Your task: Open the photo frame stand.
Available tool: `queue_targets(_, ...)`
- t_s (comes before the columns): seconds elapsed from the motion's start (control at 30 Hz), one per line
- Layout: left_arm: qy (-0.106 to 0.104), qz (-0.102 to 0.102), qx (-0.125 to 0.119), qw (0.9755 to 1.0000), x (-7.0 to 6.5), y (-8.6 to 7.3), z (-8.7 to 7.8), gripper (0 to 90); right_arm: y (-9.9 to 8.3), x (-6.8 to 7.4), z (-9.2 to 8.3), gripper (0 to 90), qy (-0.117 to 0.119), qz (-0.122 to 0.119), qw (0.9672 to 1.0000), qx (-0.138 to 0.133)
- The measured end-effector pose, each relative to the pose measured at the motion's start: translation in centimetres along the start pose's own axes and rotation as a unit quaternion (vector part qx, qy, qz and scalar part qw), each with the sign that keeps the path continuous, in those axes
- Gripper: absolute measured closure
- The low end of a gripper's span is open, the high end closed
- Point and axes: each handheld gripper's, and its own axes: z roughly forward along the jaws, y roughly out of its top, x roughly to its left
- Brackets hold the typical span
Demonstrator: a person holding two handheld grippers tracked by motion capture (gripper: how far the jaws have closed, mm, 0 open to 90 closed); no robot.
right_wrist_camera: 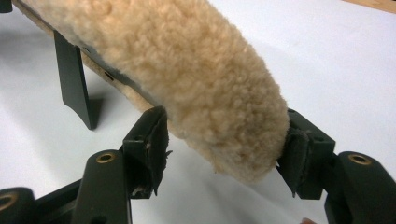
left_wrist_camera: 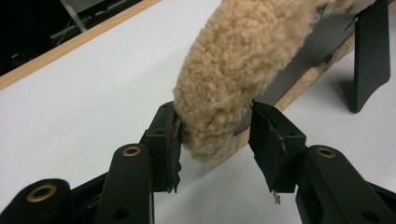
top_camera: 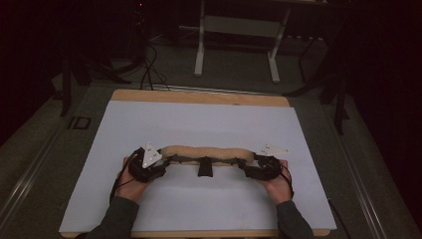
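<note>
A long tan fleece pad (top_camera: 204, 151) with a dark band along its underside lies crosswise on the white sheet, a black clip (top_camera: 204, 168) hanging from its middle. My left gripper (top_camera: 160, 164) has its jaws around the pad's left end (left_wrist_camera: 219, 93). One pad presses into the fleece and the other's tip meets the dark band. My right gripper (top_camera: 251, 167) has its jaws wide around the pad's right end (right_wrist_camera: 224, 116), with fleece bulging against the far pad. The clip (left_wrist_camera: 371, 56) stands close to the sheet, as the right gripper view also shows (right_wrist_camera: 74, 79).
The white sheet (top_camera: 199, 119) covers a wooden table top (top_camera: 199, 96). Beyond the table's far edge stand a white-legged frame (top_camera: 238, 45) and loose cables (top_camera: 149, 69) on a dark floor. The person's forearms come in from the bottom edge.
</note>
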Motion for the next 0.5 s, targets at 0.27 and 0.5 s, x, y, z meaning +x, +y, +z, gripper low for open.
queue_targets(0.27,-0.005,-0.012,-0.004,0.9999,0.02,-0.11,-0.03,53.3,-0.10,0.03,-0.03,38.1,0.002,0.006,1.0000,0.000)
queue_targets(0.5,-0.010,-0.019,-0.004,0.9998,0.07,-0.14,-0.10,51.7,-0.17,0.10,-0.15,37.8,0.001,0.008,1.0000,0.003)
